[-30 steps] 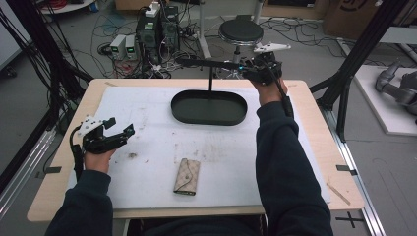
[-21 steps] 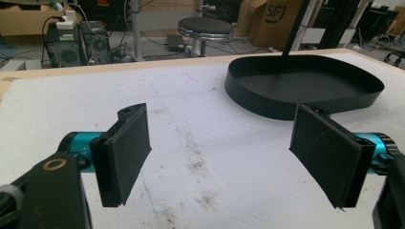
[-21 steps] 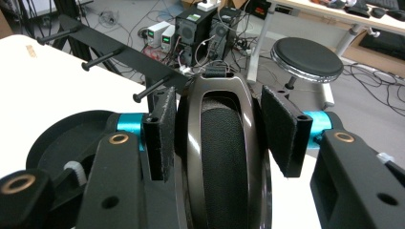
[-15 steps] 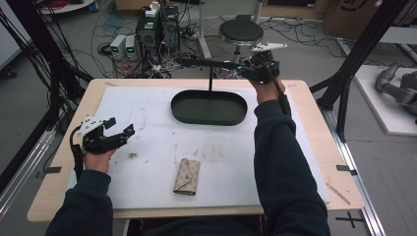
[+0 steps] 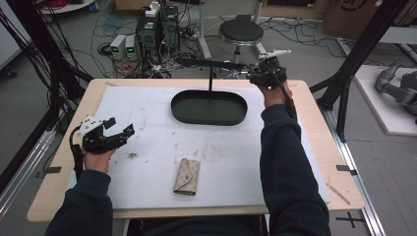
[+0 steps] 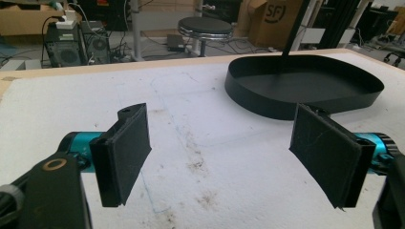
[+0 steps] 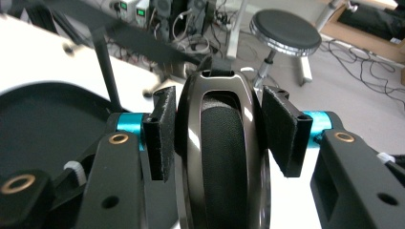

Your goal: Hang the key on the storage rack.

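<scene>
Right gripper [image 7: 217, 131] up by the stand's crossbar [image 5: 211, 63], its 2 pads pinching a headphone earcup [image 7: 224, 157], glossy dark shell around a grained leather cushion. That slick, rounded shell could squirt out of the foam pads if the wrist twists. Left gripper [image 6: 229, 160] hangs spread wide and empty over the scuffed white mat [image 5: 147, 123], near the oval black tray [image 5: 209, 108].

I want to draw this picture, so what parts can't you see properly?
- Headphone: right gripper view, its bottom is cut off by the picture's edge; the right hand-held gripper clamps its sides.
- Stand's bar: right gripper view, blurred.
- Wallet: high view, its pattern is too small to tell.
- Tray: left gripper view, one jaw hides its near rim.
</scene>
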`<state>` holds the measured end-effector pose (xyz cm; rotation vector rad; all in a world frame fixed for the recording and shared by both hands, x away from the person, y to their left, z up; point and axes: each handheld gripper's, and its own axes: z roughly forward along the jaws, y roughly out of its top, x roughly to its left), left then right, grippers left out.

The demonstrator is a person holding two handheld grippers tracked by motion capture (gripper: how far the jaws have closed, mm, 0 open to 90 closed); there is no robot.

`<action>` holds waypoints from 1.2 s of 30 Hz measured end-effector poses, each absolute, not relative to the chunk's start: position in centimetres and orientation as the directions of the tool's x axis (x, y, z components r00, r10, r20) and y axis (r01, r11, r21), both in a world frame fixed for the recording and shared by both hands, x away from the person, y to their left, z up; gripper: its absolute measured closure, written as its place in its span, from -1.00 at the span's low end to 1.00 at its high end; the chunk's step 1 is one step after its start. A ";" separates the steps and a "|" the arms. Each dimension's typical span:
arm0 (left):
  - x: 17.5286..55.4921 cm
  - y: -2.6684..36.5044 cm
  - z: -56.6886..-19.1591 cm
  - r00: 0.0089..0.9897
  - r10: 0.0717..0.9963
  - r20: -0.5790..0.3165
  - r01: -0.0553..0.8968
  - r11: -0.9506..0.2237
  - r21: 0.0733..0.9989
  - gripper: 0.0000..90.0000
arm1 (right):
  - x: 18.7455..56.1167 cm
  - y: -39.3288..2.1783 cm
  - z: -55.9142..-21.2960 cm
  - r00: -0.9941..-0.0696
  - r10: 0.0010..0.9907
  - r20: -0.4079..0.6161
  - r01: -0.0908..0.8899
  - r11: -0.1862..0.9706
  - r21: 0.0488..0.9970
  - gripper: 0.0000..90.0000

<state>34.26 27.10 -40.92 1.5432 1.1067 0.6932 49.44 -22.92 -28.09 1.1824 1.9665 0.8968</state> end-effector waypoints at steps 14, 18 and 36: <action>34.2 27.0 -40.9 0.402 0.909 -0.113 0.288 -0.008 0.958 -0.53 | 51.5 -21.7 -33.2 -0.384 0.916 -0.118 0.574 0.337 0.747 0.11; 34.1 27.0 -40.9 0.406 0.908 -0.107 0.285 -0.014 0.958 -0.53 | 52.0 -21.7 -33.6 -0.352 0.931 -0.093 0.588 0.298 0.752 0.10; 34.1 27.0 -40.8 0.422 0.899 -0.119 0.273 -0.001 0.962 -0.53 | 49.3 -26.4 -30.6 -0.429 0.893 -0.139 0.524 0.371 0.767 -0.46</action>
